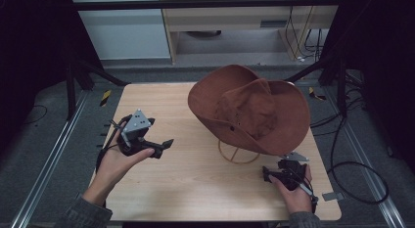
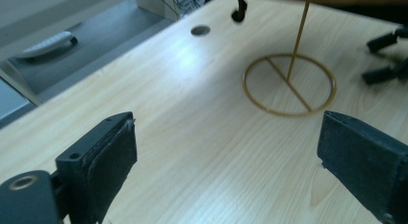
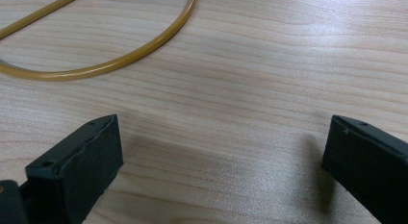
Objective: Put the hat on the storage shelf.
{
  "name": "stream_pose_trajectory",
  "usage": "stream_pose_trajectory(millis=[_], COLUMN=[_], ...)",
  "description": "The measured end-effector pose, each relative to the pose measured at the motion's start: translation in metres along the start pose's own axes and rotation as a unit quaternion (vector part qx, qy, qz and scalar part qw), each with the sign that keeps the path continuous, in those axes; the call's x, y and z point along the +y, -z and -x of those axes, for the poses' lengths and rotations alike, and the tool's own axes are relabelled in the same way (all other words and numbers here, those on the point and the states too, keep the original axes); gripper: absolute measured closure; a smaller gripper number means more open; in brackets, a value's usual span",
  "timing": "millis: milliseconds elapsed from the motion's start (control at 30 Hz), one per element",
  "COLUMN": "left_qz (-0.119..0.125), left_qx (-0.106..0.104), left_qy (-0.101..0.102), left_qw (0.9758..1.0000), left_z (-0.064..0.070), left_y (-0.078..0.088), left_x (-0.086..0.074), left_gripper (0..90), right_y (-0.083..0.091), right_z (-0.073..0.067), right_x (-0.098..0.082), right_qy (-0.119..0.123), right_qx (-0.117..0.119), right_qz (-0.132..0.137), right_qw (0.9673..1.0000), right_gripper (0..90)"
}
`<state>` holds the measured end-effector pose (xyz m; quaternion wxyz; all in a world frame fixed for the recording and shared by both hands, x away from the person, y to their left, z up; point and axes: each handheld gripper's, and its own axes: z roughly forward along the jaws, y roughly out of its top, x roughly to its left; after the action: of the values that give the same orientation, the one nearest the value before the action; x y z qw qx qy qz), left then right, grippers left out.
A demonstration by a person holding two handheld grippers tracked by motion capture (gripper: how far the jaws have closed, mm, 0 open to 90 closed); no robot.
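The left gripper [image 1: 164, 147] and the right gripper [image 1: 268, 175] both hover over a pale wood table [image 1: 161, 184] with their jaws wide apart and nothing between them, grey floor and cables around the table. A brown hat [image 1: 249, 108] sits tilted on a thin brass stand [image 2: 288, 84] toward the table's right, between the two grippers. The left hand [image 1: 115, 159] holds its gripper pointing right toward the stand, and the right hand [image 1: 293, 191] holds its gripper low by the near right edge, pointing left just under the hat's brim.
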<state>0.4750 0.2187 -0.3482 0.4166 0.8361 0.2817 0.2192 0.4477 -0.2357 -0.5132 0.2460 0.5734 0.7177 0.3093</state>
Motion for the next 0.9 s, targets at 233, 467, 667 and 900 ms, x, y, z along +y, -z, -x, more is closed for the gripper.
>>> stream_pose_trajectory(millis=[233,467,667,900], left_qz=[-0.029,-0.06,-0.084,-0.108], left_qx=[-0.004,0.001,0.006,0.021], left_qy=[0.016,0.031,0.038,0.054], left_qw=[0.9994,0.9977,0.9957,0.9924], left_z=[-0.002,-0.006,-0.01,-0.021], left_y=[-0.017,-0.03,-0.038,-0.041], left_x=[-0.033,-0.066,-0.091,-0.121], left_gripper=[4.2,4.1,4.0,4.0], right_y=[0.0,0.0,0.0,0.0], right_z=[0.0,0.0,0.0,0.0], right_x=[0.0,0.0,0.0,0.0], right_qy=[0.0,0.0,0.0,0.0], right_qx=[0.0,0.0,0.0,0.0], right_qz=[0.0,0.0,0.0,0.0], right_qw=[1.0,1.0,1.0,1.0], right_gripper=[0.4,0.4,0.4,0.4])
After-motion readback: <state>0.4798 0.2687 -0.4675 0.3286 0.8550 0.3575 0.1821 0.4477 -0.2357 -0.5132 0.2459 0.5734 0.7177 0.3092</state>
